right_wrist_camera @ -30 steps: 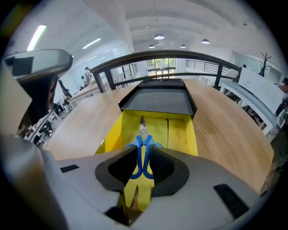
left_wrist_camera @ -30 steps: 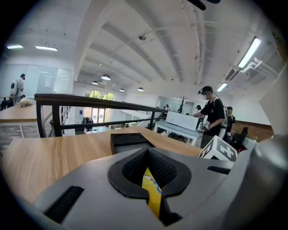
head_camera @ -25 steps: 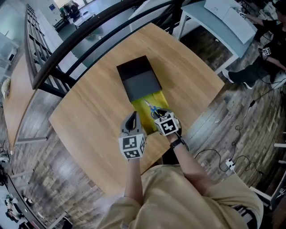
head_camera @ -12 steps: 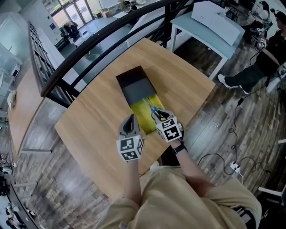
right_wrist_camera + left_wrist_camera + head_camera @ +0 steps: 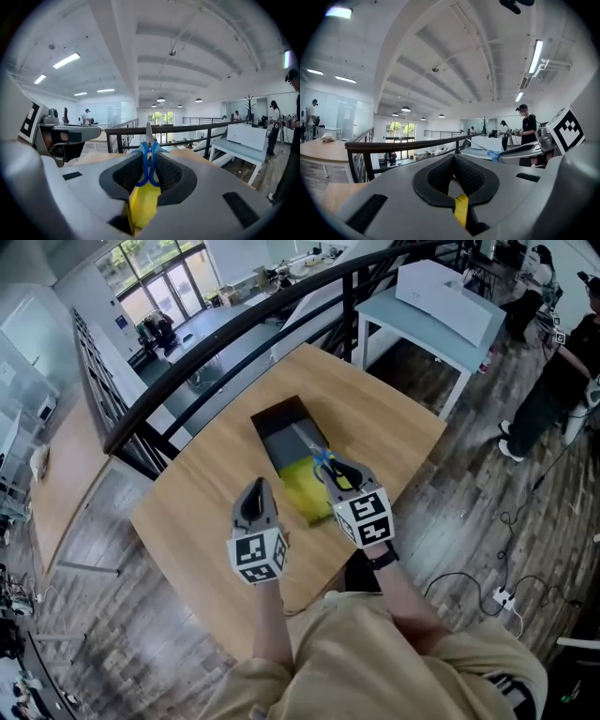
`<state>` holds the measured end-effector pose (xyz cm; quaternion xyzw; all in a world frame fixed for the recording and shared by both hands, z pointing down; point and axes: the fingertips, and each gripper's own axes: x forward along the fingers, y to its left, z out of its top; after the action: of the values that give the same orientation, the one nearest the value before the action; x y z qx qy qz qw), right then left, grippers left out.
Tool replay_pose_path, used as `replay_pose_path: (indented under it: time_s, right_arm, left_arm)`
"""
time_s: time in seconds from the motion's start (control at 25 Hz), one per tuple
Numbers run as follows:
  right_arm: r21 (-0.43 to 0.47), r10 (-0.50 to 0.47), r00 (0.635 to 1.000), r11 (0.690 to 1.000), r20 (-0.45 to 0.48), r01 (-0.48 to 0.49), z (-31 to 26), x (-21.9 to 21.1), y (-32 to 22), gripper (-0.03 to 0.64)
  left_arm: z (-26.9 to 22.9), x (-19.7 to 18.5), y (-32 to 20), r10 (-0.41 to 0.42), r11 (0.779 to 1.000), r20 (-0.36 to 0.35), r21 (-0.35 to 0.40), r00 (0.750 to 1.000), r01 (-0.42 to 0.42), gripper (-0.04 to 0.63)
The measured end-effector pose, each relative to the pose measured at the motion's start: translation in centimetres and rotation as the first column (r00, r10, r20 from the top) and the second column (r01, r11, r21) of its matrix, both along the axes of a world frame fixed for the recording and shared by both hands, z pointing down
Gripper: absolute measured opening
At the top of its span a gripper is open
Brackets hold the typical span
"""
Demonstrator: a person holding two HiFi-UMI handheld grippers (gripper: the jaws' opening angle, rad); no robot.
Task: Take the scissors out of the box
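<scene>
On the round wooden table (image 5: 206, 493) lies the box: a black sleeve (image 5: 281, 427) with a yellow tray (image 5: 305, 493) slid out toward me. My right gripper (image 5: 331, 469) hovers above the tray, shut on the blue-handled scissors (image 5: 322, 460). In the right gripper view the blue handles (image 5: 147, 161) sit clamped between the pads of the right gripper (image 5: 148, 157), blades pointing forward. My left gripper (image 5: 255, 489) is held left of the tray, shut with nothing in it. The left gripper view shows its pads (image 5: 453, 159) meeting and the scissors (image 5: 492, 154) off to the right.
A black railing (image 5: 234, 329) curves behind the table. A pale side table with a white box (image 5: 441, 296) stands at the back right, and people stand at the far right (image 5: 553, 381). Cables and a power strip (image 5: 502, 596) lie on the wood floor.
Both grippers have risen above the table. The right one has lifted the scissors up off the yellow tray. The left gripper stayed shut and drifted slightly left.
</scene>
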<state>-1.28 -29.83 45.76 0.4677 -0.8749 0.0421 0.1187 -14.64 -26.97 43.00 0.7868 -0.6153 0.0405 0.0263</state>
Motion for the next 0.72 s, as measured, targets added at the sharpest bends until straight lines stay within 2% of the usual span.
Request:
replay_pose_path:
  time_s: [0.2, 0.36, 0.72]
  right_arm:
    - [0.128, 0.009, 0.999, 0.992, 0.052, -0.015, -5.1, 1.1, 1.7, 0.086]
    - [0.198, 0.015, 0.999, 0.980, 0.046, -0.023, -7.2, 1.8, 2.8, 0.086]
    - [0.217, 0.037, 0.998, 0.975, 0.048, -0.047, -8.4, 3.8, 2.5, 0.086]
  left_arm:
    - [-3.2, 0.9, 1.6, 0.007, 0.997, -0.001, 0.083, 1.000, -0.007, 0.011]
    - [-4.8, 1.4, 2.5, 0.001, 0.991, -0.003, 0.137, 1.000, -0.001, 0.011]
    - [-6.0, 4.0, 2.5, 0.035, 0.986, 0.013, 0.162, 0.999, -0.037, 0.011]
